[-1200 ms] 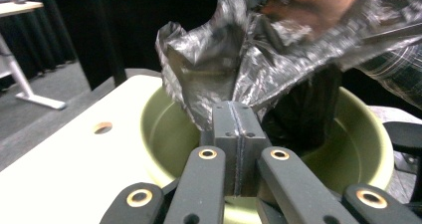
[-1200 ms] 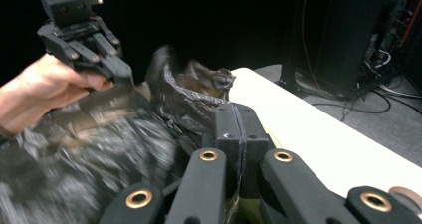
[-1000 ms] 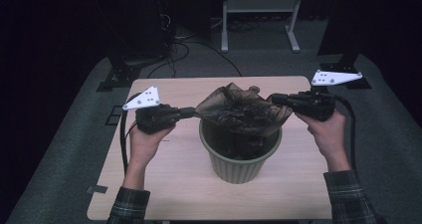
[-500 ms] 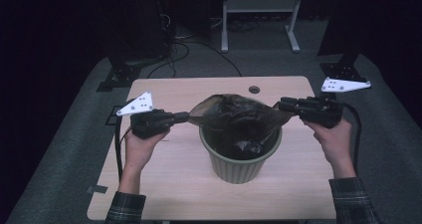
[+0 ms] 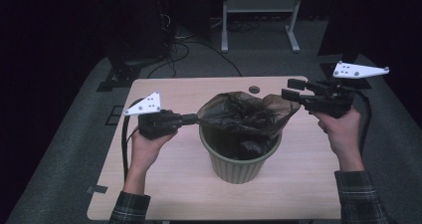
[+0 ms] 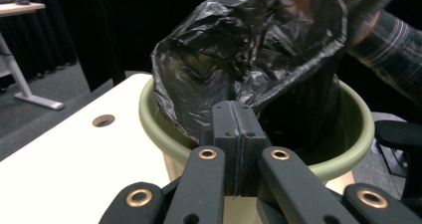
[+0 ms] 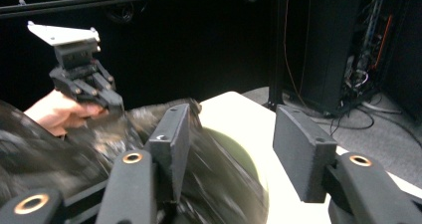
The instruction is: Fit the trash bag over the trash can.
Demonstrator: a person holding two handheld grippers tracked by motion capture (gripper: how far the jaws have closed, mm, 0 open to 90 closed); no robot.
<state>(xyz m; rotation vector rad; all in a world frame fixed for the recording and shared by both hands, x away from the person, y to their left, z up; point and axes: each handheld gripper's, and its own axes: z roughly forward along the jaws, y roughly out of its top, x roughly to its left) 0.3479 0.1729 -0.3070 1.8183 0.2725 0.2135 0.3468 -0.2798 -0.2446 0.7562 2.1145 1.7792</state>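
A green plastic bin stands mid-table with a black trash bag bunched over its mouth. My left gripper is shut on the bag's left edge, just left of the bin's rim. The left gripper view shows the jaws pinching the film, with the bag ballooning above the bin. My right gripper is open at the bag's right edge, slightly above it. In the right gripper view its jaws are spread with nothing between them, and the blurred bag lies left of them. The left gripper shows beyond.
The light wooden table has a round cable hole behind the bin. A white desk frame and cables stand on the dark floor beyond. Bare tabletop lies on both sides of the bin.
Both grippers have drawn apart, spreading the bag's mouth wider over the bin. The right gripper has risen slightly and now stands open beside the bag's right edge.
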